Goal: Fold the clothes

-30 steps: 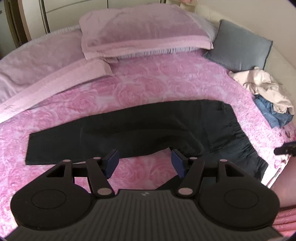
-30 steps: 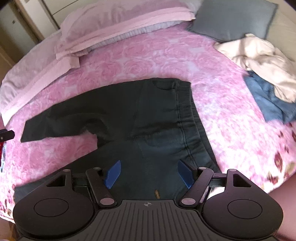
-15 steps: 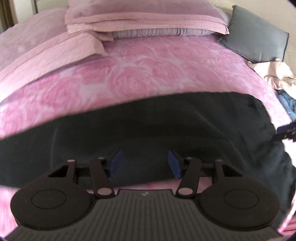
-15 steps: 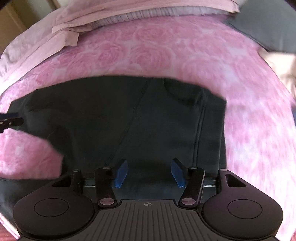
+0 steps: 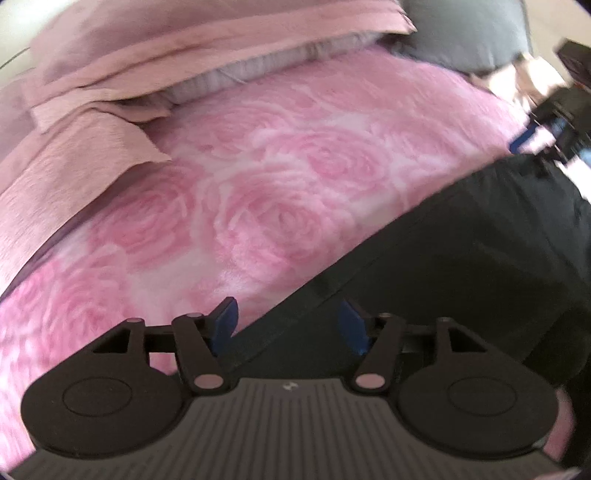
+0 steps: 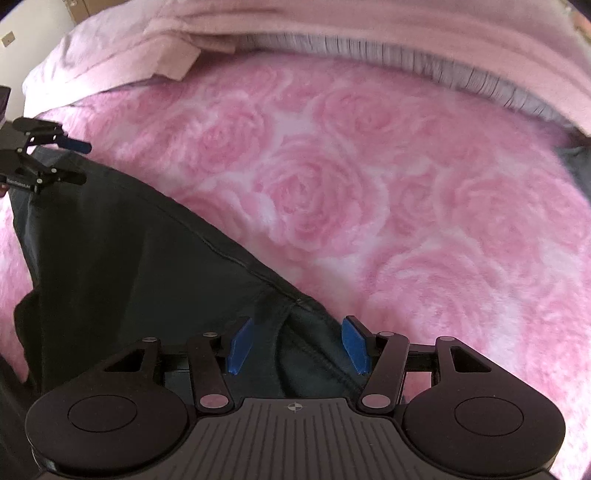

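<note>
Black trousers (image 5: pixel 461 266) spread flat on the bed's pink rose-print blanket (image 5: pixel 280 192), dark cloth filling the lower right of the left wrist view and the lower left of the right wrist view (image 6: pixel 122 258).

Left tool (image 5: pixel 286 321) low over the far edge of the trousers, blue pads (image 5: pixel 223 321) spread apart, seamed edge of the cloth running diagonally between them; left pad over pink blanket, right pad over black cloth. Nothing clamped. Whether the pads touch the cloth: cannot tell.

Right tool (image 6: pixel 297 345) likewise spread wide, blue pads (image 6: pixel 240 345) either side of a seamed corner of the trousers where a stitched edge meets a fold; cloth lying loose between the pads, not pinched.

Only in the left wrist view: grey cushion (image 5: pixel 469 33) at the top right and, below it, the right tool (image 5: pixel 550 122) blurred at the far edge of the trousers, with a scrap of pale cloth just behind, too smeared to identify.

Only in the right wrist view: the left tool (image 6: pixel 40 155) seen side-on at the left margin, sitting at the trousers' far corner, one blue pad showing, and a wall switch in the top left corner.

In both: pale pink pillows (image 6: pixel 369 22) with a grey ruffled trim (image 6: pixel 406 55) along the head of the bed.
</note>
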Available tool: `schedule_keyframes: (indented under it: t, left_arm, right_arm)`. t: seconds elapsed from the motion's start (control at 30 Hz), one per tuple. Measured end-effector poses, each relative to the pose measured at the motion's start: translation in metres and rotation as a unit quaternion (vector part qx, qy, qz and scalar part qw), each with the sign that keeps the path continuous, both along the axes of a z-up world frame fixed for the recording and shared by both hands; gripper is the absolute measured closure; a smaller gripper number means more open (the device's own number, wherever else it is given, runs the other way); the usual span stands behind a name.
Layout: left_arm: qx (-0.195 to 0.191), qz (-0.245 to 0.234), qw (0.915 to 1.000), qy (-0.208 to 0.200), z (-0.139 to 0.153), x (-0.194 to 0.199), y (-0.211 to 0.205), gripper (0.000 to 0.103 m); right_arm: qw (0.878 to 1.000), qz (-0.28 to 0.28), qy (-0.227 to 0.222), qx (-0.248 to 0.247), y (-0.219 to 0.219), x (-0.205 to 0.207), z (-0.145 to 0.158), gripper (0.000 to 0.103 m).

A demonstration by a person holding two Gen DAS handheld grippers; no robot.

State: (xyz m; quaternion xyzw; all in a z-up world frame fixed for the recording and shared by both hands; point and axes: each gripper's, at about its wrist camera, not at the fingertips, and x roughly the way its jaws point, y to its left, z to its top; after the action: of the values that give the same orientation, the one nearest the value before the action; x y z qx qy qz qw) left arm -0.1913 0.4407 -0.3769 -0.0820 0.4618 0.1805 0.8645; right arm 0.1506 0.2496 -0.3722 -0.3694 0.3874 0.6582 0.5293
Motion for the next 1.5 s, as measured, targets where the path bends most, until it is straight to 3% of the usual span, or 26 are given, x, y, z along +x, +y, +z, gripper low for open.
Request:
schedule_keyframes:
  t: [0.17,0.3,0.33,0.37,0.4,0.43,0.47,0.57,0.73,0.97,1.0,1.07,1.17,1.23,1.27,1.33,1.4,1.47,1.5]
  left_arm:
    - [-0.026,-0.052,0.9977,0.035,-0.014,0.000,0.024,0.043]
    - [-0.053,-0.099,0.9917,0.063,-0.026,-0.004,0.026,0.049]
    - [-0.052,-0.106,0.9912,0.061,-0.026,-0.005,0.024,0.064]
    - [-0.046,-0.112,0.9909,0.061,-0.024,-0.005,0.022,0.079]
    - [-0.023,-0.115,0.9910,0.064,-0.022,-0.006,0.018,0.086]
    - [-0.002,-0.121,0.9903,0.068,-0.019,-0.007,0.013,0.091]
    - [0.020,-0.126,0.9892,0.072,-0.016,-0.008,0.007,0.092]
    - [0.075,-0.118,0.9880,0.064,0.004,-0.013,-0.013,0.093]
    - [0.120,-0.071,0.9902,0.008,0.067,-0.045,-0.051,0.093]
    - [0.102,0.003,0.9915,-0.080,0.152,-0.136,-0.162,0.093]
    - [0.093,0.017,0.9914,-0.091,0.161,-0.149,-0.179,0.093]
    - [0.033,0.064,0.9934,-0.088,0.155,-0.179,-0.220,0.093]
    - [-0.065,0.143,0.9864,-0.050,0.119,-0.209,-0.267,0.089]
    - [-0.111,0.172,0.9787,-0.012,0.094,-0.217,-0.293,0.088]
    - [-0.128,0.178,0.9756,0.004,0.084,-0.219,-0.304,0.086]
    - [-0.153,0.180,0.9716,0.015,0.073,-0.221,-0.320,0.081]
    - [-0.171,0.193,0.9661,-0.001,0.071,-0.224,-0.325,0.075]
    - [-0.188,0.242,0.9514,-0.028,0.070,-0.231,-0.318,0.068]
    - [-0.196,0.278,0.9396,-0.041,0.068,-0.238,-0.312,0.067]
  right_arm:
    - [0.999,0.014,0.033,-0.028,0.016,0.019,-0.018,0.046]
    - [0.998,0.017,0.052,-0.037,0.017,0.023,-0.021,0.046]
    - [0.998,0.022,0.050,-0.038,0.016,0.021,-0.021,0.064]
    - [0.998,0.033,0.043,-0.040,0.014,0.018,-0.021,0.071]
    - [0.998,0.039,0.031,-0.034,0.012,0.014,-0.018,0.078]
    - [0.999,0.040,0.013,-0.026,0.009,0.010,-0.014,0.098]
    - [0.999,0.033,-0.002,-0.016,0.005,0.007,-0.009,0.098]
    - [0.999,0.018,-0.043,0.019,-0.011,-0.006,0.014,0.099]
    - [0.990,-0.001,-0.110,0.087,-0.050,-0.039,0.065,0.100]
    - [0.963,-0.021,-0.201,0.180,-0.167,-0.112,0.147,0.100]
    - [0.961,-0.026,-0.208,0.179,-0.190,-0.125,0.154,0.100]
    - [0.966,-0.034,-0.204,0.153,-0.228,-0.149,0.154,0.099]
    - [0.980,-0.056,-0.178,0.066,-0.281,-0.184,0.128,0.095]
    - [0.982,-0.083,-0.171,-0.013,-0.298,-0.198,0.098,0.077]
    - [0.978,-0.101,-0.171,-0.059,-0.306,-0.204,0.081,0.076]
    - [0.973,-0.152,-0.152,-0.087,-0.320,-0.207,0.063,0.075]
    - [0.966,-0.234,-0.082,-0.079,-0.332,-0.196,0.059,0.070]
    - [0.944,-0.326,0.007,-0.057,-0.343,-0.177,0.059,0.061]
    - [0.926,-0.370,0.052,-0.046,-0.349,-0.168,0.059,0.059]
